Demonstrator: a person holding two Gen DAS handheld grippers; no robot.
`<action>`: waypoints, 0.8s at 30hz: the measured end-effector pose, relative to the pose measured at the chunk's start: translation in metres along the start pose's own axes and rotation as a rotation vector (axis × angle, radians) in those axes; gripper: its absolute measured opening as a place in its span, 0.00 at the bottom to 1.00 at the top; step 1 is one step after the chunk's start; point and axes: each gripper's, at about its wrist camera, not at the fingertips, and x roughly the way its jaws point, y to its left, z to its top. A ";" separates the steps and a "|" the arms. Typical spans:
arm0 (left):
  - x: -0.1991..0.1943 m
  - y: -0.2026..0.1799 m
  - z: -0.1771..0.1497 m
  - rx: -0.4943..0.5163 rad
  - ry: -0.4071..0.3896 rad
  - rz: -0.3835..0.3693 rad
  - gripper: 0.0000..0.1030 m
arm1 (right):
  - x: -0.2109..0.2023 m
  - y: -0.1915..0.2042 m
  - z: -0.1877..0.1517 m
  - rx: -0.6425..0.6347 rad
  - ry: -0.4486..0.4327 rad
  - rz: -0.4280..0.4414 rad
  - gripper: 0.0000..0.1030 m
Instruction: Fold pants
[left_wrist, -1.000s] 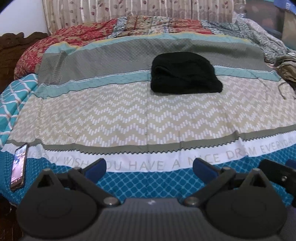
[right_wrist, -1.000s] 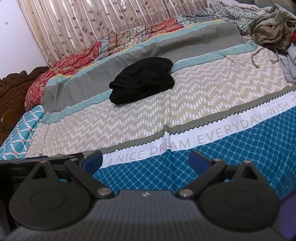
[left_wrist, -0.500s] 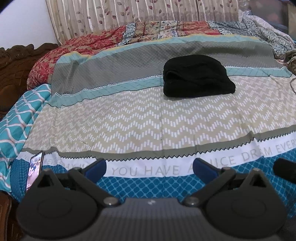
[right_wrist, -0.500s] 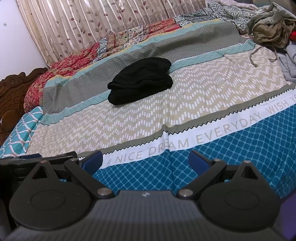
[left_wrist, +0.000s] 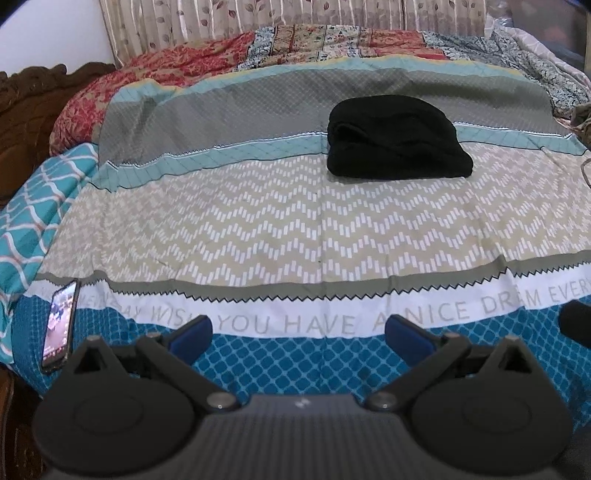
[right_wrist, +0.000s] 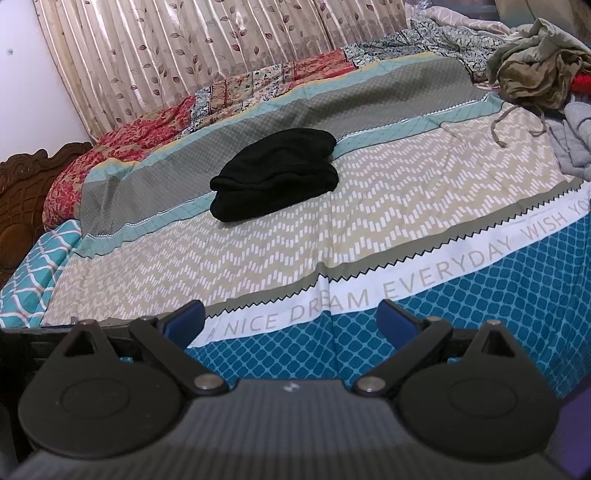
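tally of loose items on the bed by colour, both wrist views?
Black: 2, folded black pants, black phone with lit screen
Olive: 1, crumpled olive garment
Grey: 1, grey knit cloth
Total: 4

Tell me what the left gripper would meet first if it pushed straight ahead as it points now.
Probably the bedsheet, around its zigzag band. The left gripper, jaws open and empty, aims there; the black folded pants lie farther on, right of that line. Depth is uncertain.
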 end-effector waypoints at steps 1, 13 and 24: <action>0.000 0.000 0.000 0.001 0.005 -0.004 1.00 | -0.001 0.000 0.000 -0.001 -0.005 -0.002 0.98; -0.011 -0.005 0.004 0.011 0.006 -0.037 1.00 | -0.013 0.004 0.010 -0.016 -0.074 0.003 0.98; -0.022 -0.013 0.008 0.037 -0.019 -0.062 1.00 | -0.022 0.007 0.016 -0.036 -0.152 -0.007 0.98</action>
